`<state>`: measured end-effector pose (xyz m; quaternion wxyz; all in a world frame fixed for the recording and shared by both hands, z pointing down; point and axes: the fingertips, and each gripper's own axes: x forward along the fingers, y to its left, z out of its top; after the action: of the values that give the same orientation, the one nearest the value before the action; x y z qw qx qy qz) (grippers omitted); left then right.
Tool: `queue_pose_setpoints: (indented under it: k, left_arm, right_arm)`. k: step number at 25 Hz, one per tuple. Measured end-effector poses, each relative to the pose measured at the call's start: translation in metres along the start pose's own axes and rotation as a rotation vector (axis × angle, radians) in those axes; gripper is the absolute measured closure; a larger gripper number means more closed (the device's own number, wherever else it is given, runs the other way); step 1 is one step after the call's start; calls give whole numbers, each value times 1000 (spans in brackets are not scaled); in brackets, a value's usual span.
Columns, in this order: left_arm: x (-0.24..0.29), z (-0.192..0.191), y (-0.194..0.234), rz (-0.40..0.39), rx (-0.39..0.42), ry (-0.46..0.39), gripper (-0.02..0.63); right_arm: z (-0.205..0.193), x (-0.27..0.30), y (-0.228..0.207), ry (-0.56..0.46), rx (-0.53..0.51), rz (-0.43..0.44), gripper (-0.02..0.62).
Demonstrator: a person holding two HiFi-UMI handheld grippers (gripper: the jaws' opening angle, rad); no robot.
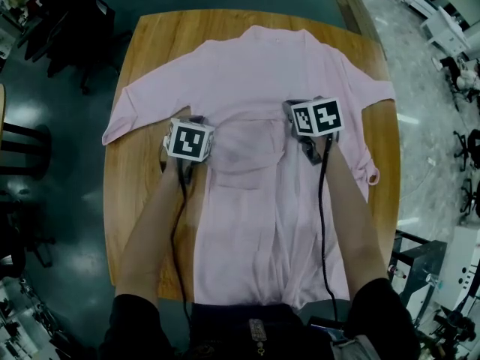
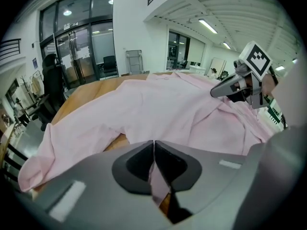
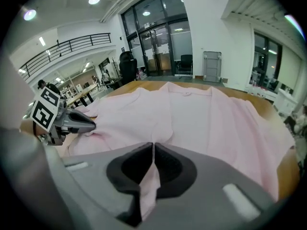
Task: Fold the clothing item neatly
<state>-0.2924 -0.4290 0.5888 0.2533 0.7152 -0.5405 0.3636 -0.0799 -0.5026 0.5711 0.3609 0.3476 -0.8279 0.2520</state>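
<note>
Both your left gripper [image 2: 153, 145] and right gripper [image 3: 152, 147] pinch the shirt [image 1: 262, 73]; collar [image 1: 259, 30] at frame top, long axis vertical; bare table [image 1: 146, 43] either side.

Looking down, I have the shirt [image 1: 262, 81] lying spread on the desk [image 1: 142, 201], with its collar at 12 o'clock and its hem at 6 o'clock, by the near edge. One sleeve [image 1: 135, 107] runs out toward 9 o'clock, the other [image 1: 371, 92] toward 3 o'clock. My left tongs [image 2: 154, 145] sit on the shirt's 9 o'clock flank and my right tongs [image 3: 152, 147] on its 3 o'clock side. The chest pocket [image 1: 247, 145] lies between them. Each has a fold of shirt between its jaws.
</note>
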Motion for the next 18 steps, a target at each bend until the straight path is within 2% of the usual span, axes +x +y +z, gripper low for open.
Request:
queue_pose_setpoints:
  k: [3, 8, 12, 15, 18]
  left_arm:
    - [0, 1, -2, 1, 0, -3, 586]
    - [-1, 4, -4, 27, 4, -10, 586]
    - [-17, 9, 2, 62, -15, -69, 579]
    - [-32, -1, -2, 56, -57, -60, 577]
    - [-50, -4, -14, 40, -45, -72, 577]
  right_arm:
    - [0, 0, -10, 25, -54, -37, 578]
    - [-8, 11, -12, 33, -95, -49, 561]
    - [-1, -8, -7, -44, -65, -28, 555]
    - [-3, -30, 1, -85, -39, -4, 554]
    - [-21, -49, 18, -94, -3, 37, 554]
